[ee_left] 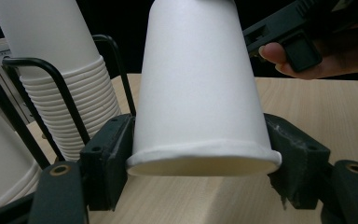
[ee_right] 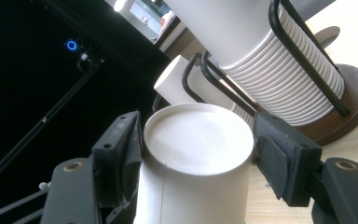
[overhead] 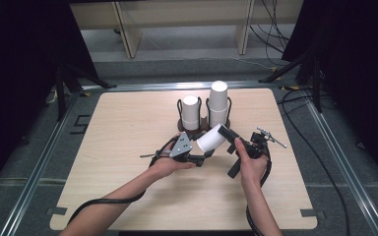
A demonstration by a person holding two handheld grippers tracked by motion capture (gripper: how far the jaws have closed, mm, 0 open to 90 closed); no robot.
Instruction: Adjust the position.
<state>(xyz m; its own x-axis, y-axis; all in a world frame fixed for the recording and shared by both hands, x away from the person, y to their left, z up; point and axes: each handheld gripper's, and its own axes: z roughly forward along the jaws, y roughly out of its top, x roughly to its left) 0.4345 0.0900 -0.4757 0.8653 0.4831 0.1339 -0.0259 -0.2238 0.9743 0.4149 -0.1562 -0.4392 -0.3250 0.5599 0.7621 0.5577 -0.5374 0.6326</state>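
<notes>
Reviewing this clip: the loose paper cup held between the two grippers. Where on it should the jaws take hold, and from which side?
Grip the paper cup across its side wall, just above the rolled rim, one jaw on each side, as the left gripper does. The rim is the stiffest, widest band, so the taper cannot slip through. The right gripper straddles the narrower closed base, a less secure hold.

Light wood-grain table [overhead: 128, 187] has rounded corners and sits inside a grey metal rail frame [overhead: 34, 167], bare at 6 and 9 o'clock. Pale wooden furniture legs [overhead: 128, 29] stand on the floor beyond the table at 12 o'clock, with dark cables [overhead: 270, 24] hanging at 1 o'clock. Black stand legs [overhead: 66, 83] stand at 10 o'clock, and a small blue ring light [ee_right: 72, 45] glows in the dark background of the right gripper view.
</notes>
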